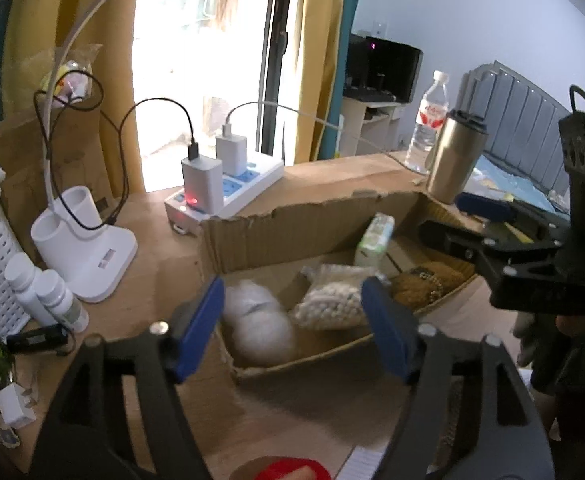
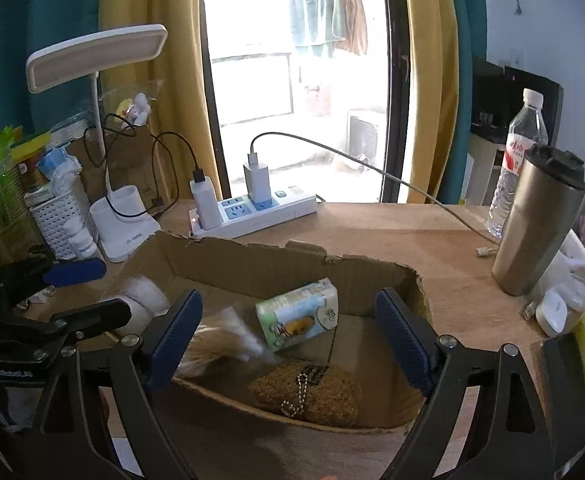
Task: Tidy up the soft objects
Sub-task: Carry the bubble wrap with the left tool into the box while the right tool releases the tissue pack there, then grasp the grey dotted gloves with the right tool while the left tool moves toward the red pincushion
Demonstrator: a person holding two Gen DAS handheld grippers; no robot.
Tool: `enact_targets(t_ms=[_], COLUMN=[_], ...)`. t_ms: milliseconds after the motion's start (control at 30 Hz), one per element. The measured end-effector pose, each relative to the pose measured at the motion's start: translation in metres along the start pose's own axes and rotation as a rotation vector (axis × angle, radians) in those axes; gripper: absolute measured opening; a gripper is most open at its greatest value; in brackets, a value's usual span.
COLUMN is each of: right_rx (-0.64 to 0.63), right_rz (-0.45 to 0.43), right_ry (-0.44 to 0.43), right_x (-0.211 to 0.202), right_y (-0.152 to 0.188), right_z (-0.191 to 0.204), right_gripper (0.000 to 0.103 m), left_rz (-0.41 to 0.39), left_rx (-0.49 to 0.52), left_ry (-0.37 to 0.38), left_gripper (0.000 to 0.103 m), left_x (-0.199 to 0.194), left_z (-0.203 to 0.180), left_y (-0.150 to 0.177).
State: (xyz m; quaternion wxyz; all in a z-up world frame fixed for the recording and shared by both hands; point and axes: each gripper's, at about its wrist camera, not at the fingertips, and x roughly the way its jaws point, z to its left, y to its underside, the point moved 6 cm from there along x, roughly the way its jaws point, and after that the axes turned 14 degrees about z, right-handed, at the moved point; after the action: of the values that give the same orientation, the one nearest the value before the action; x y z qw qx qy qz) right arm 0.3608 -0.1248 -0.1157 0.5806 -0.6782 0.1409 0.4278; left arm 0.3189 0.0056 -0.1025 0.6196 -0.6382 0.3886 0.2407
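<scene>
Left wrist view: left gripper (image 1: 292, 320) jaws wide, empty, over cardboard box (image 1: 276, 232) w/ white fluff ball (image 1: 258, 320), bead bag (image 1: 332, 300).
Right wrist view: right gripper (image 2: 288, 340) jaws wide, empty, above box's tissue pack (image 2: 298, 314) & brown plush (image 2: 312, 394).

Ahead of the left claw (image 1: 292, 328), whose blue pads stand wide apart with nothing between them, the cardboard box (image 1: 276, 228) is open-topped, but its floor is crowded: a white fluffy ball (image 1: 258, 322), a bag of beads (image 1: 332, 300) and a tissue pack (image 1: 374, 238). The torn back wall bars the way beyond. To its right the right claw (image 1: 476, 220) reaches over the box. Left of it stand the lamp base (image 1: 84, 244) and small bottles (image 1: 44, 292); bare counter (image 1: 164, 276) lies between. Beyond the wall sits a power strip (image 1: 228, 192).

The right claw's gap, also wide, opens over a brown plush (image 2: 312, 392); a steel tumbler (image 2: 540, 220) stands far right.
</scene>
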Motion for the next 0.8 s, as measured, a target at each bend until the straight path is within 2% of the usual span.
enact_targets(t_ms=[800], right_rx=[-0.016], right_rz=[-0.037], right_ry=[0.038], right_x=[-0.059], right_y=[0.04], right_z=[0.016], right_gripper=[0.09], left_rz=[-0.061], left_rx=[-0.028], left_ry=[-0.008], left_gripper=[0.074], left_x=[-0.05], left_z=[-0.015], left_y=[0.04])
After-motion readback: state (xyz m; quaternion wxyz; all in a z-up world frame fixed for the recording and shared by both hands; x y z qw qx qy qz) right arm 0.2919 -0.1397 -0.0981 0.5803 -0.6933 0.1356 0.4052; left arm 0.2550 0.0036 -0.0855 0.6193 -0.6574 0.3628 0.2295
